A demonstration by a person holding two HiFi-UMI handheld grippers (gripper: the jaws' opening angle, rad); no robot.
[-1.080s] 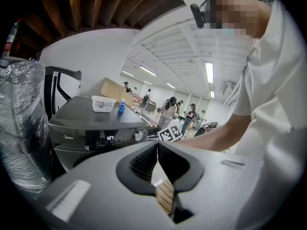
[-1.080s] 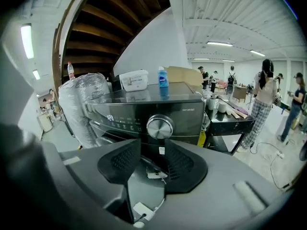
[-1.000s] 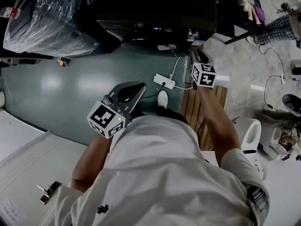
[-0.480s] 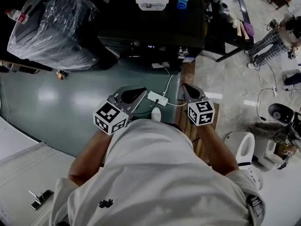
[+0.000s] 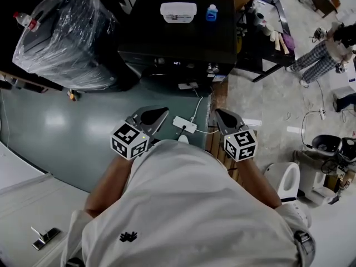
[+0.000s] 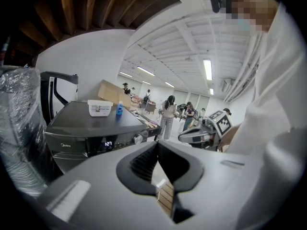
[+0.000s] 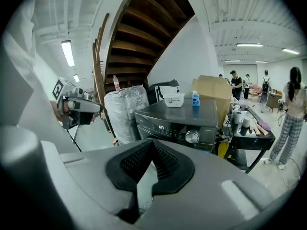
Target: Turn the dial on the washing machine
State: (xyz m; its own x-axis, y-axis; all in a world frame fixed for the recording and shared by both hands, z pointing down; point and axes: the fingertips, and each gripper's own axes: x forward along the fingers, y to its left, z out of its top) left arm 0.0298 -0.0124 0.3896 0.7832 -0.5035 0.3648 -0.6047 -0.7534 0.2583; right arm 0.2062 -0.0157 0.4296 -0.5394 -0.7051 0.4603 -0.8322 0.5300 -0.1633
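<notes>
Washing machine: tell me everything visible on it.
The washing machine is a dark, glossy box standing upright on the floor, beside a plastic-wrapped bundle. Its front control strip carries a lit display and, right of it, a silver dial. A white tub and a blue bottle stand on its top. Nothing touches the dial.

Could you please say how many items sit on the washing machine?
2: a white tub on the washing machine, and a small blue bottle just right of it in the head view.

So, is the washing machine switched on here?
On: the washing machine shows lit digits on its front display, left of the dial.
</notes>
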